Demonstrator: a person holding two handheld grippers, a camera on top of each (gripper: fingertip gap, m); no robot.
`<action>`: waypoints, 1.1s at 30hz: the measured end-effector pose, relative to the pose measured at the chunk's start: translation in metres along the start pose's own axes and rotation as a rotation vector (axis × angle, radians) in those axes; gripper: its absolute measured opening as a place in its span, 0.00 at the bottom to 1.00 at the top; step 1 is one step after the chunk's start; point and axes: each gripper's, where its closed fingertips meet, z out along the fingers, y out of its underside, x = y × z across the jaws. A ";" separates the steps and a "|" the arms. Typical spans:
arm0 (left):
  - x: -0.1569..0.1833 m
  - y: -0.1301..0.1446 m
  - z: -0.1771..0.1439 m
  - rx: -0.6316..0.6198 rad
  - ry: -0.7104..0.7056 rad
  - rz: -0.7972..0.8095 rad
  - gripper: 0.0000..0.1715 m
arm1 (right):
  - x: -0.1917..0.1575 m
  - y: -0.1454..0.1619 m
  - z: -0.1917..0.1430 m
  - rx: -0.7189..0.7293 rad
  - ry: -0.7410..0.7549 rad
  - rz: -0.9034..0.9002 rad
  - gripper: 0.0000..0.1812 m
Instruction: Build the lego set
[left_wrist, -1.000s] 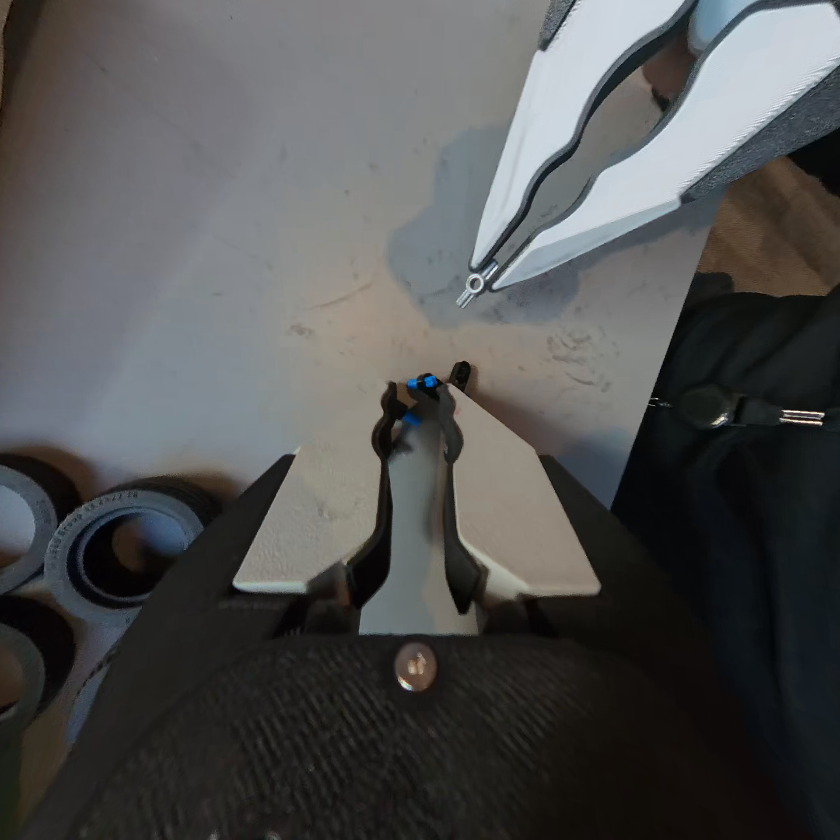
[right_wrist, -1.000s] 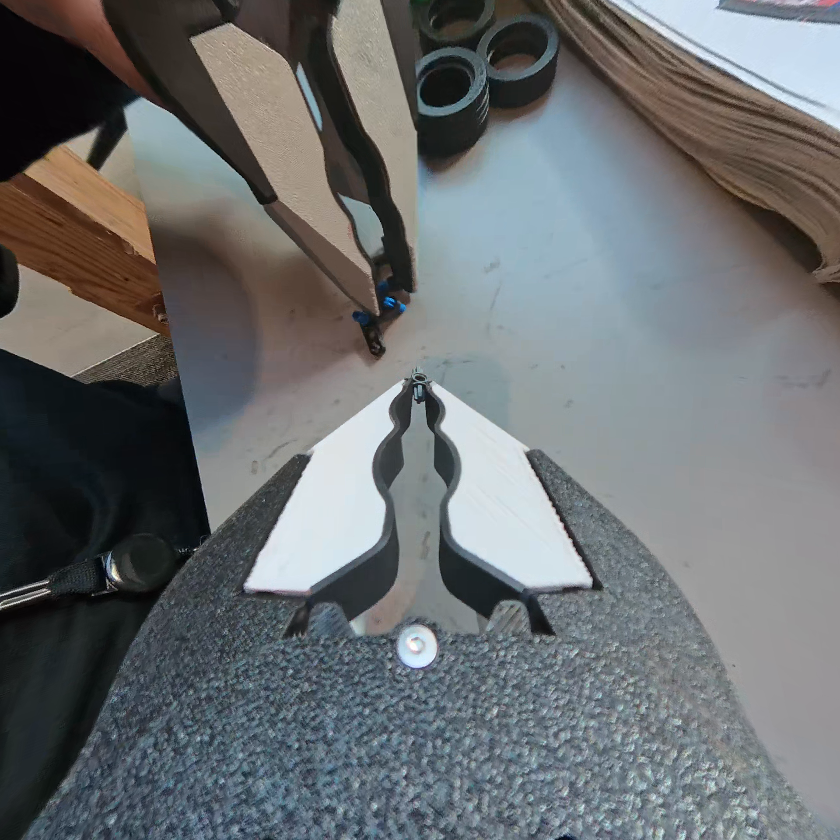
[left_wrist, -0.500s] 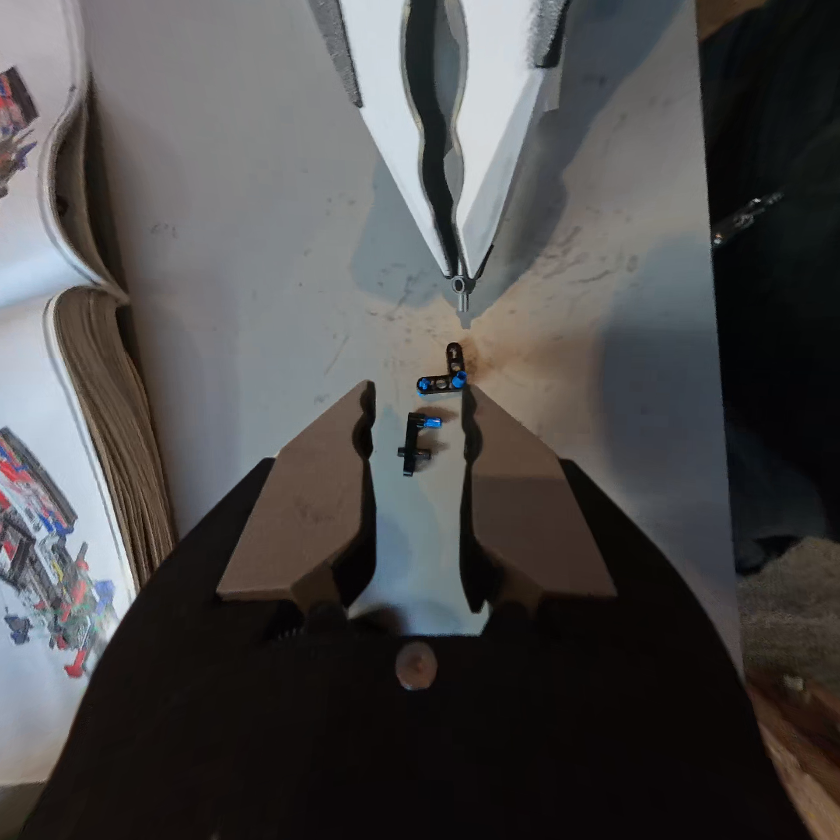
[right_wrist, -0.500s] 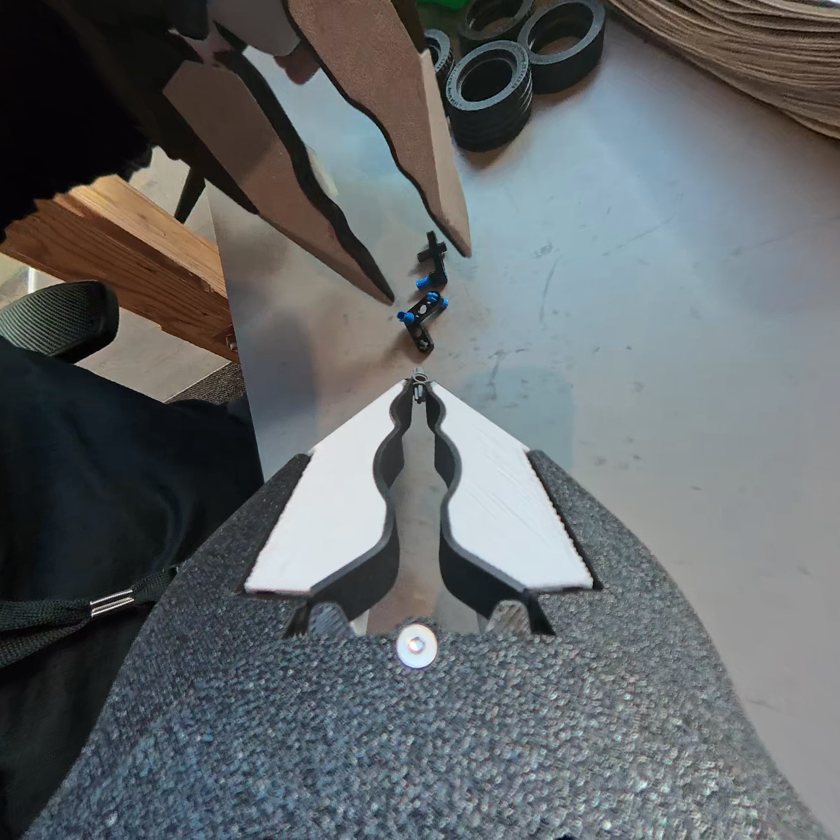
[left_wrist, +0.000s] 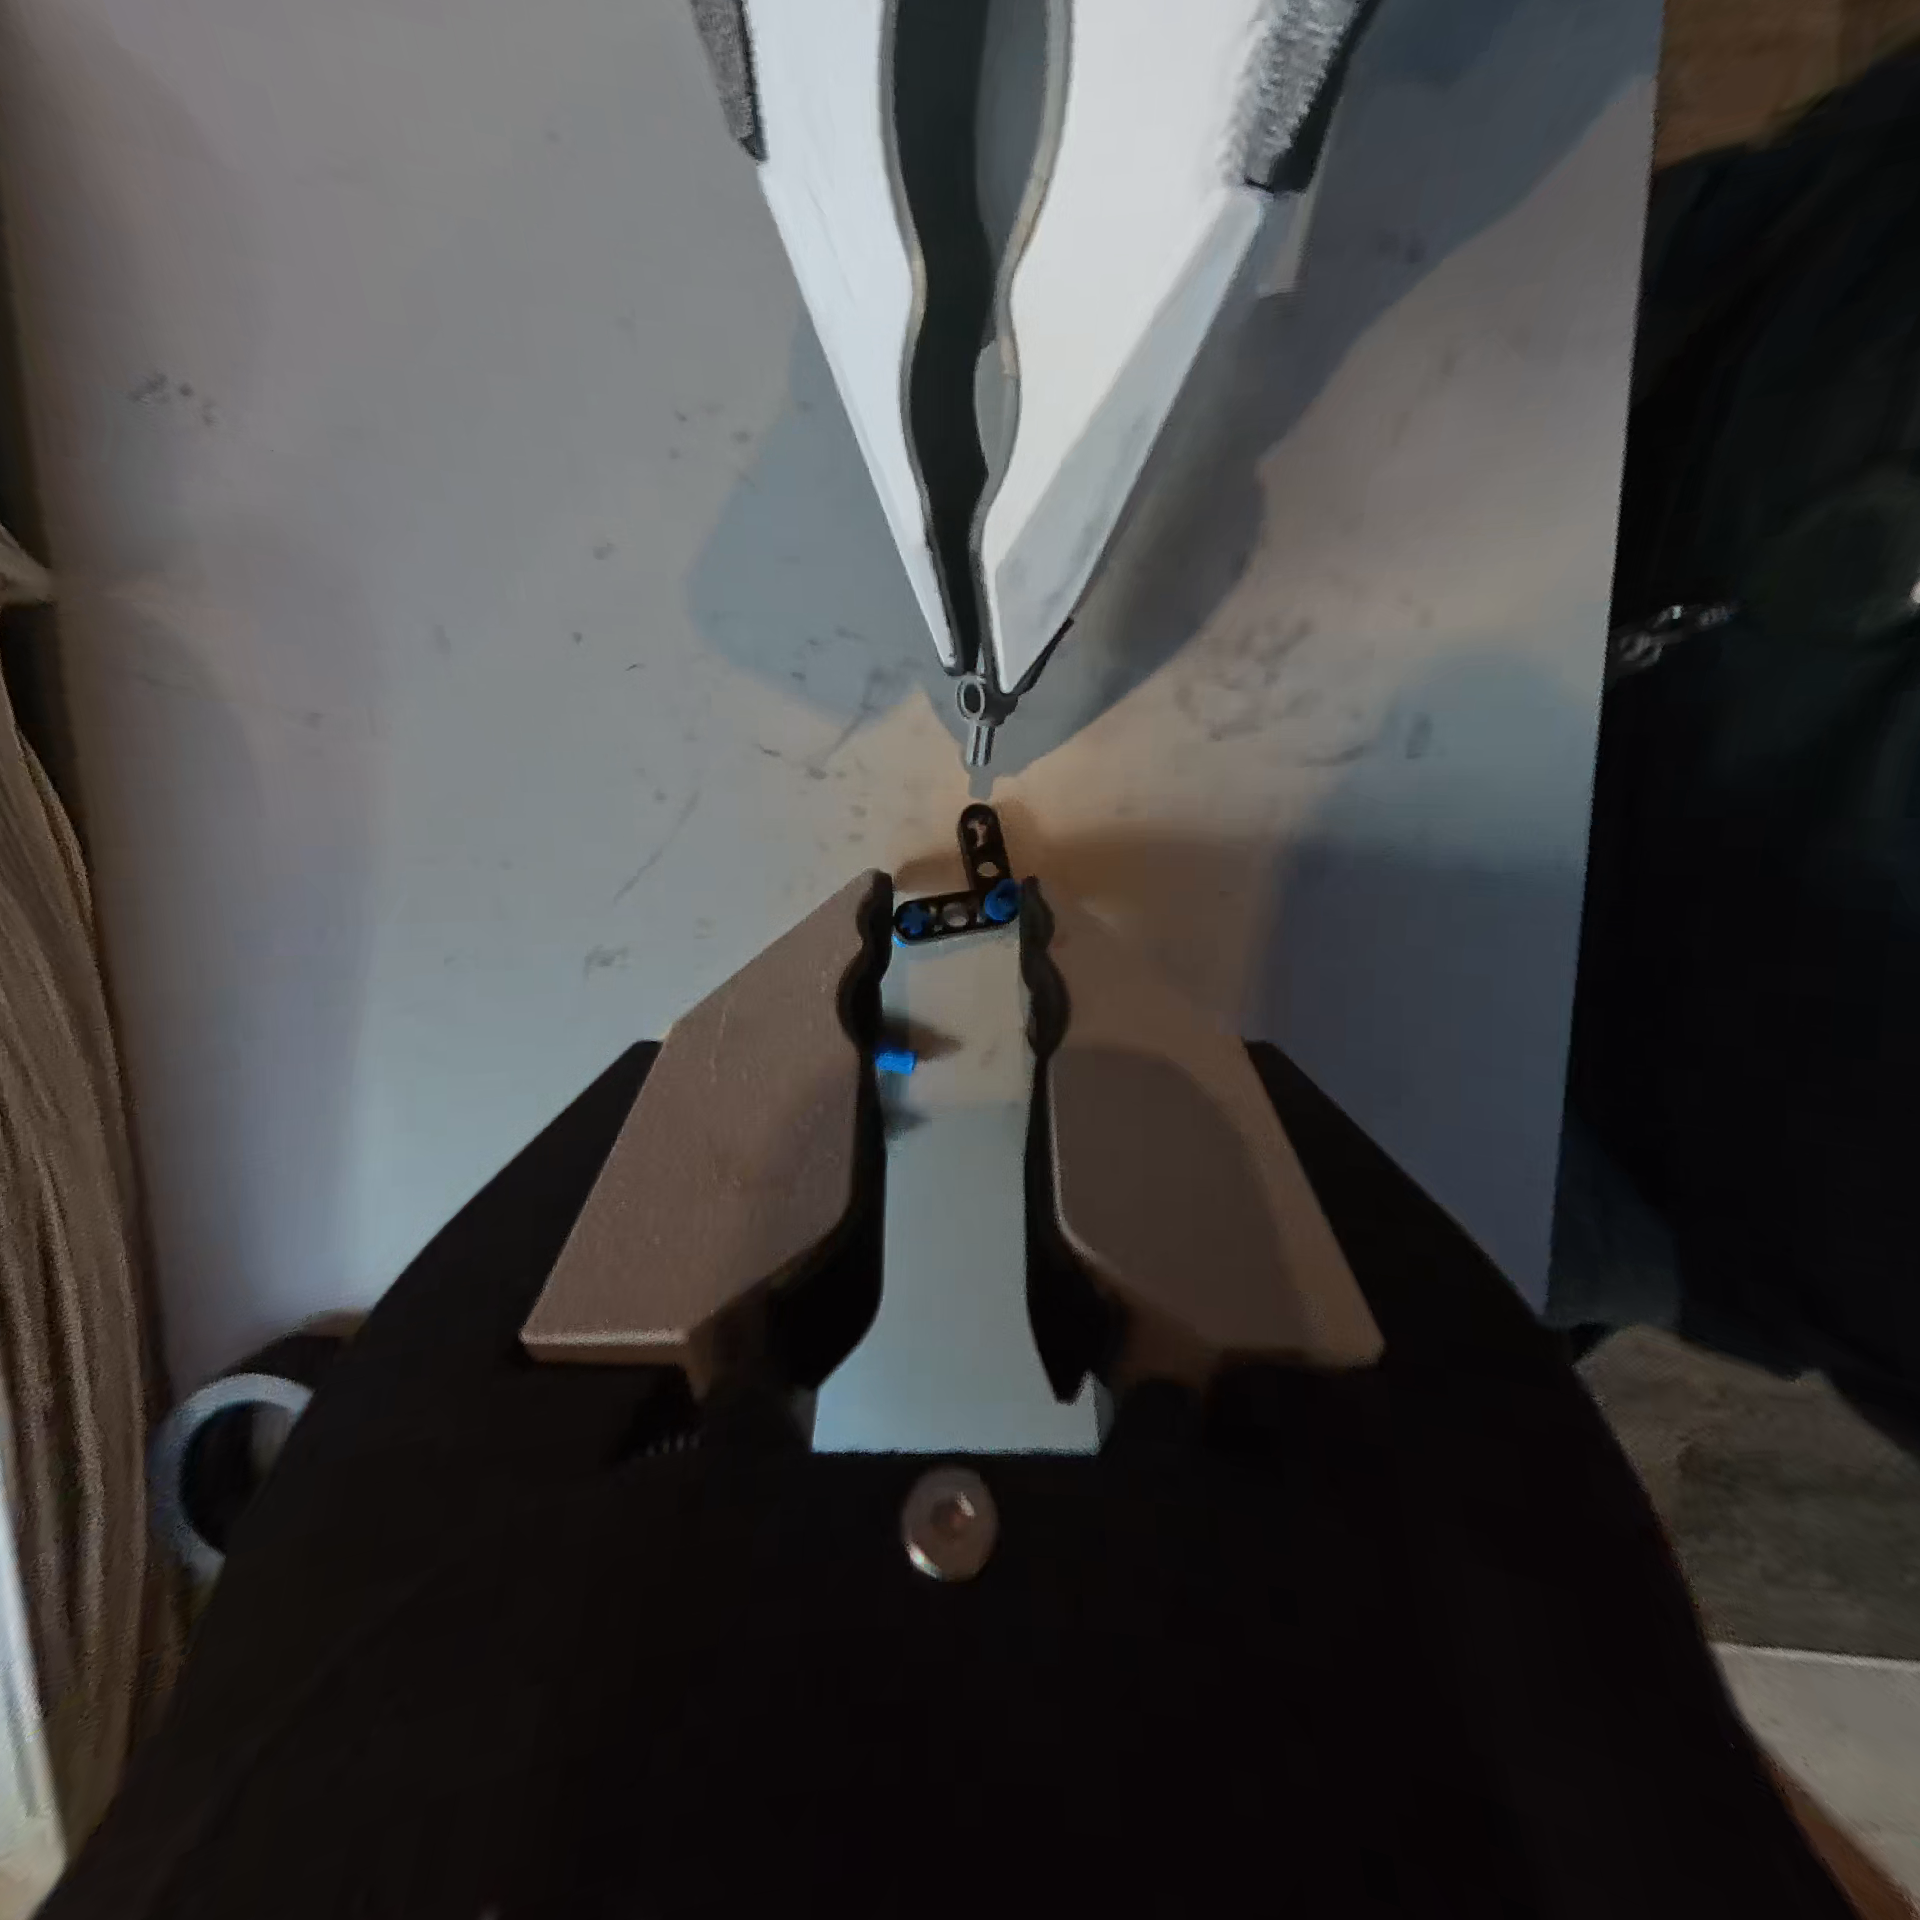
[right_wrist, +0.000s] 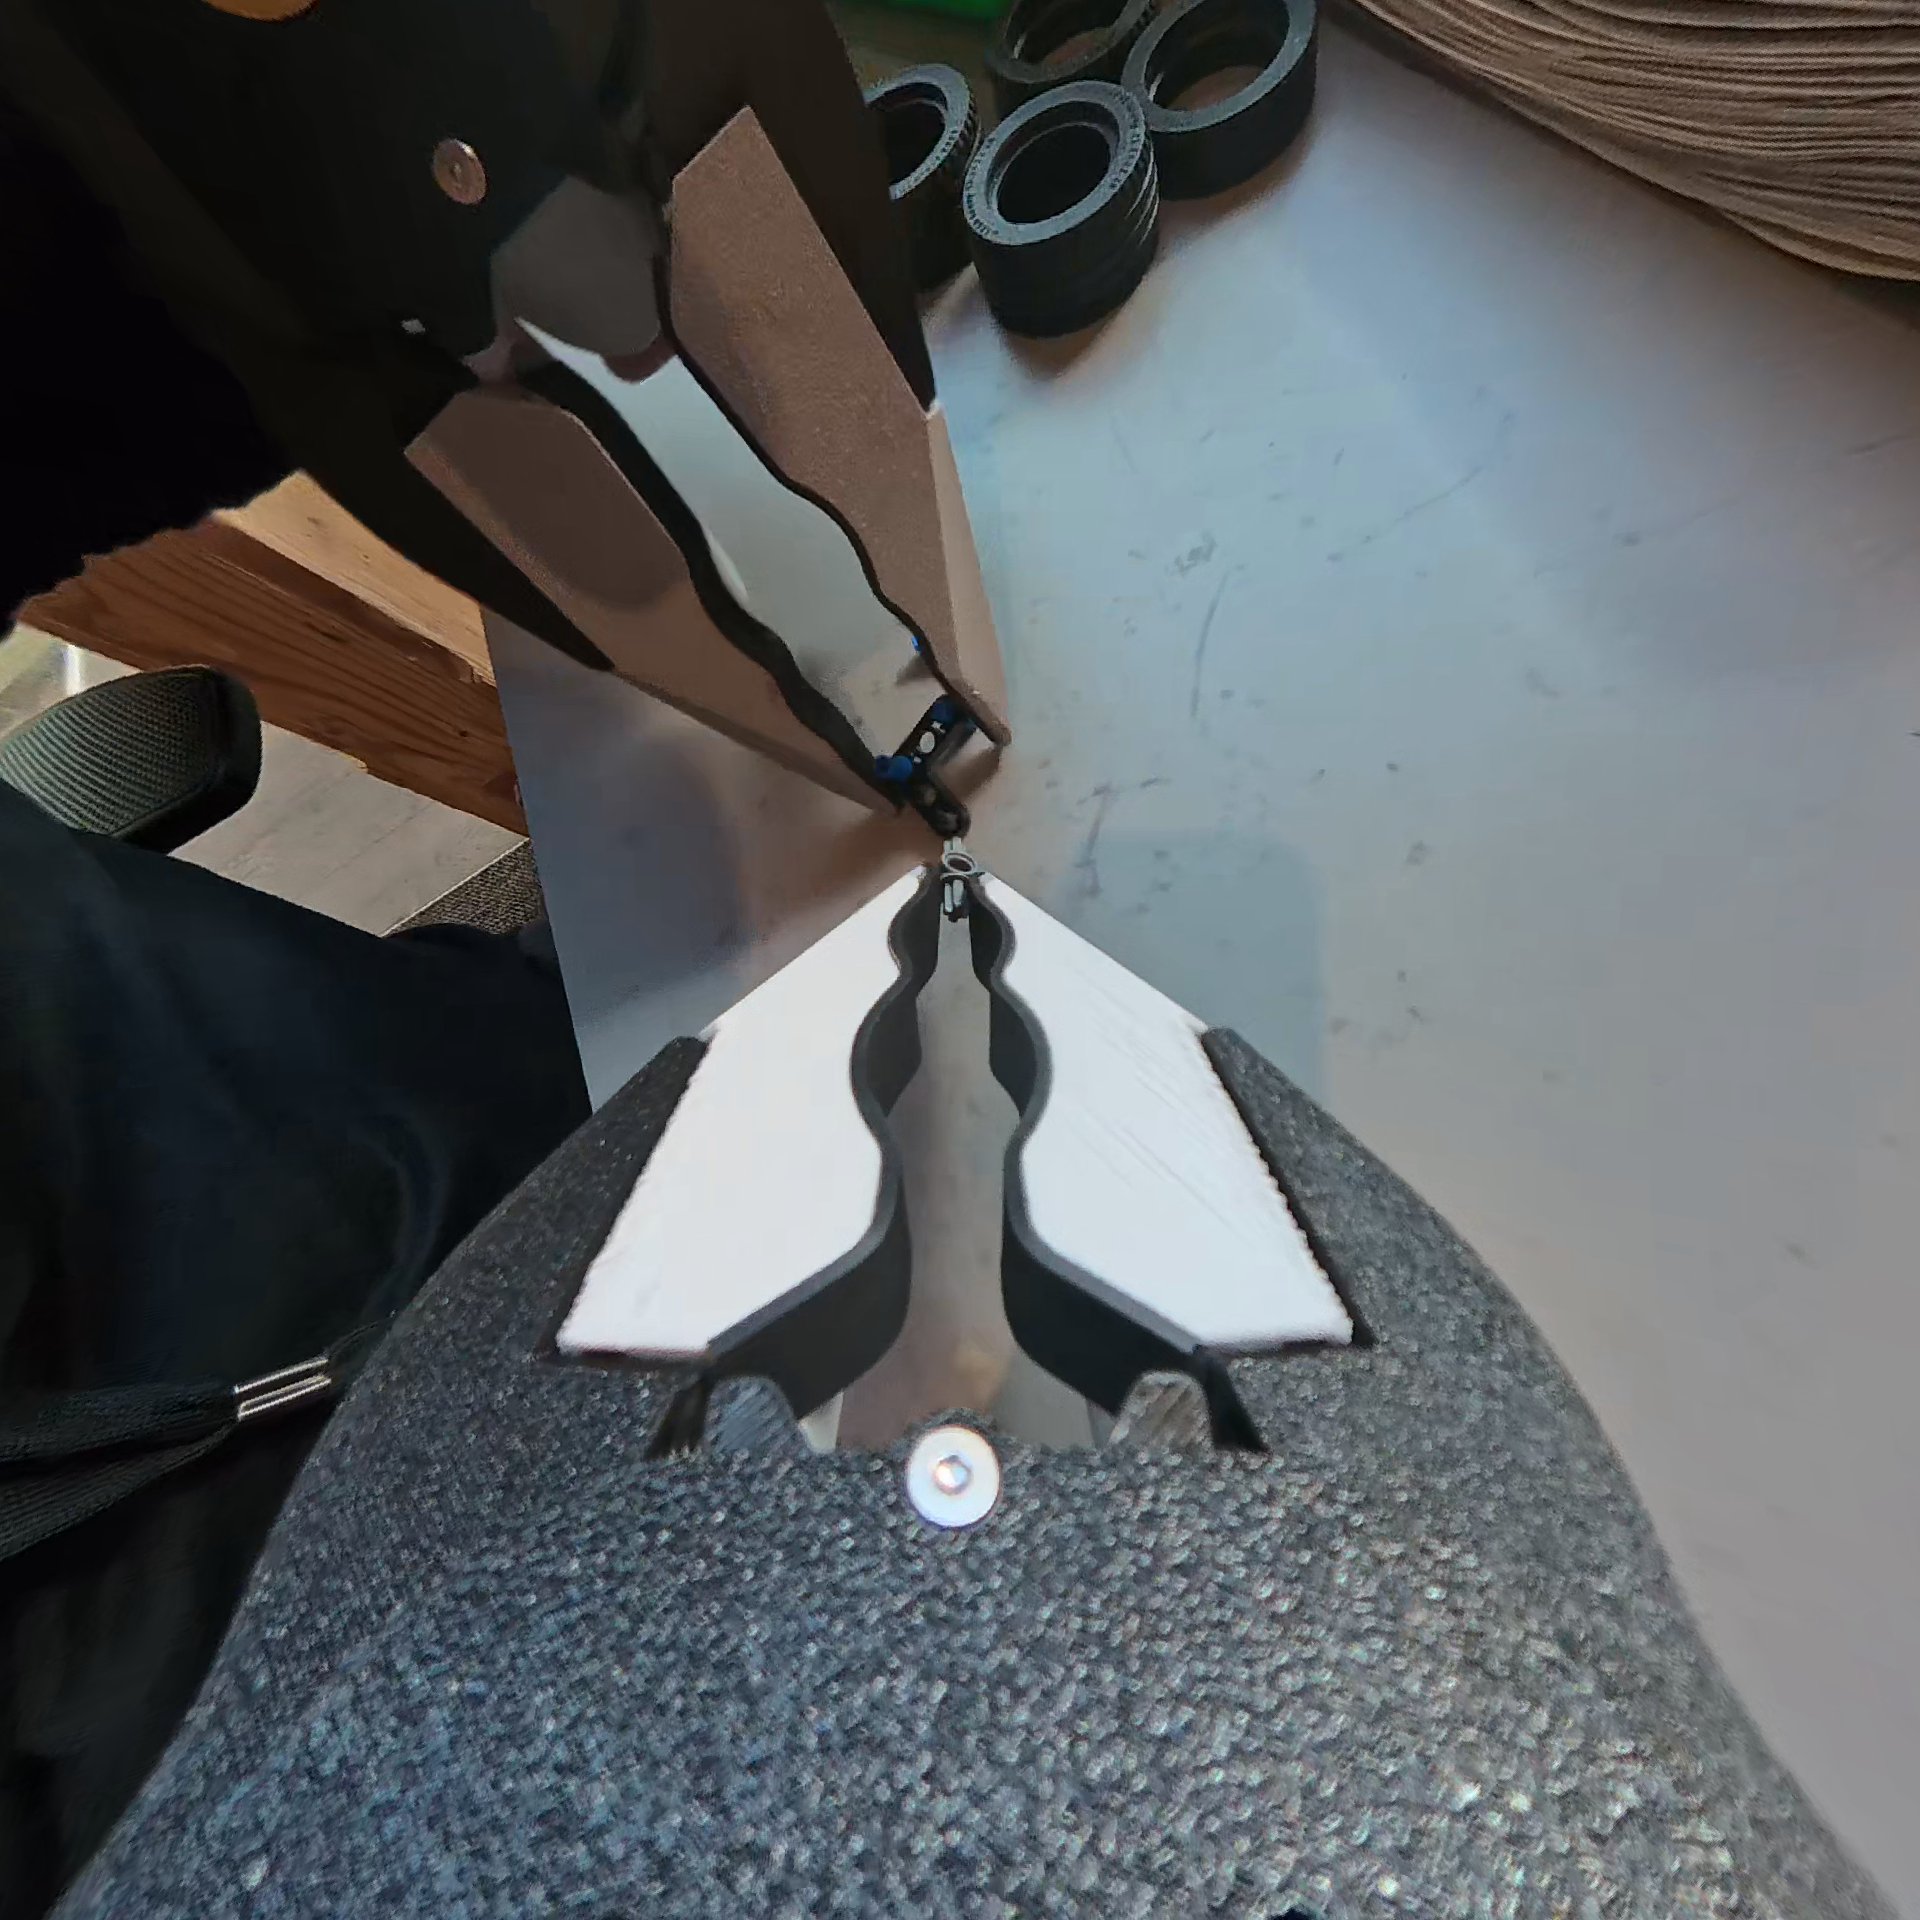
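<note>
A black L-shaped piece with blue pins (left_wrist: 954, 914) sits on the grey table (left_wrist: 416, 520) between the tips of my left gripper (left_wrist: 956, 902). The brown jaws have closed in on its two ends. It also shows in the right wrist view (right_wrist: 928, 753), held between the left gripper's tips (right_wrist: 940, 769). A second small black piece with a blue pin (left_wrist: 896, 1062) lies blurred under the left finger. My right gripper (right_wrist: 957, 885) is shut on a small grey connector pin (right_wrist: 958, 871). In the left wrist view that gripper (left_wrist: 977, 681) points its pin (left_wrist: 977, 722) at the L-piece's upright arm, just short of it.
Several black tyres (right_wrist: 1060, 197) stand stacked at the back of the table; one shows at the lower left of the left wrist view (left_wrist: 218, 1455). The thick instruction book (right_wrist: 1662, 125) lies beyond them. The table's edge (left_wrist: 1600, 831) runs close by, with a person's dark clothing (right_wrist: 260, 1091) past it. The thick instruction book (right_wrist: 1662, 125) sits 15 cm or so from the ends of my left fingers. It is also in sight in the left wrist view (left_wrist: 64, 1019).
One second ago my left gripper held the black pieces. Half a second ago it was open with both on the table. Now it has closed on the L-piece; the right gripper's pin is nearer.
</note>
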 end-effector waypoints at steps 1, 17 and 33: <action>0.001 -0.004 0.002 0.006 -0.012 -0.059 0.13 | 0.001 0.000 -0.001 -0.005 0.007 -0.002 0.02; 0.002 -0.028 0.017 0.111 -0.184 -0.363 0.13 | 0.011 0.010 -0.010 -0.133 0.136 0.039 0.02; 0.000 -0.032 0.018 0.228 -0.191 -0.362 0.13 | 0.011 0.013 -0.013 -0.291 0.233 -0.057 0.02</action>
